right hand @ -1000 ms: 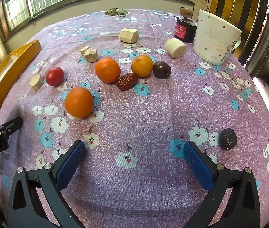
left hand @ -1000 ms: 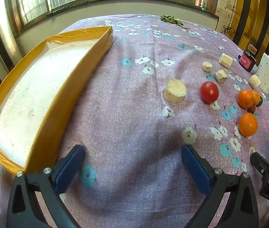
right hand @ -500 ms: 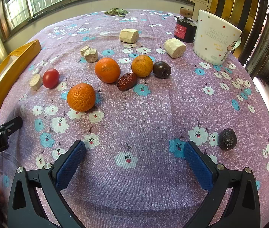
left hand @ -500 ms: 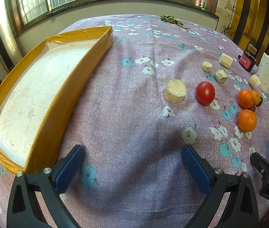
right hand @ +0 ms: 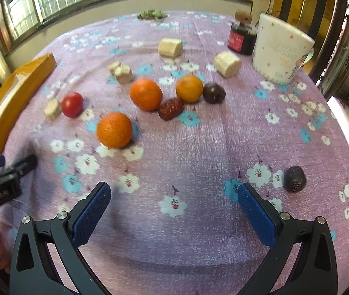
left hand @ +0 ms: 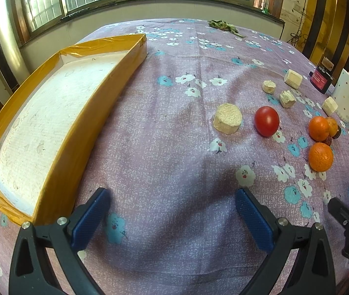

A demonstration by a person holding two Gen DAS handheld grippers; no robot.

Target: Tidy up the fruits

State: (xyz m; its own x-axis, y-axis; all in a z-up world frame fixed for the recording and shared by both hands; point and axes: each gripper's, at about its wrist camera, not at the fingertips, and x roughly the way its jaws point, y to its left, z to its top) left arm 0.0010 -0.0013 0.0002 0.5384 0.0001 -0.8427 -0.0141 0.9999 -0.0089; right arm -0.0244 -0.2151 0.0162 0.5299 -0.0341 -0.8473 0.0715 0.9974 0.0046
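1. The left gripper (left hand: 172,211) hangs low over the cloth (left hand: 164,147), fingers spread wide with nothing between them.
2. The right gripper (right hand: 174,207) is likewise wide apart and holds nothing (its view is slightly blurred).
3. The tray (left hand: 81,123), yellow-walled with a white floor, lies just left of the left gripper; no fruit is in it.
4. The fruits sit on the cloth ahead of the right gripper: a tomato (right hand: 72,104) at the left, a near orange (right hand: 114,129), a second orange (right hand: 146,94), a third orange (right hand: 189,88), a red date (right hand: 170,108) between the last two, and a dark fruit (right hand: 214,93) touching the third.
5. Another dark, wrinkled fruit (right hand: 294,179) lies apart, just right of the right gripper's finger.
6. Pale blocks (right hand: 170,47) are scattered behind the fruits, one round block (left hand: 227,121) beside the tomato; a mug (right hand: 281,49) stands at the far right.
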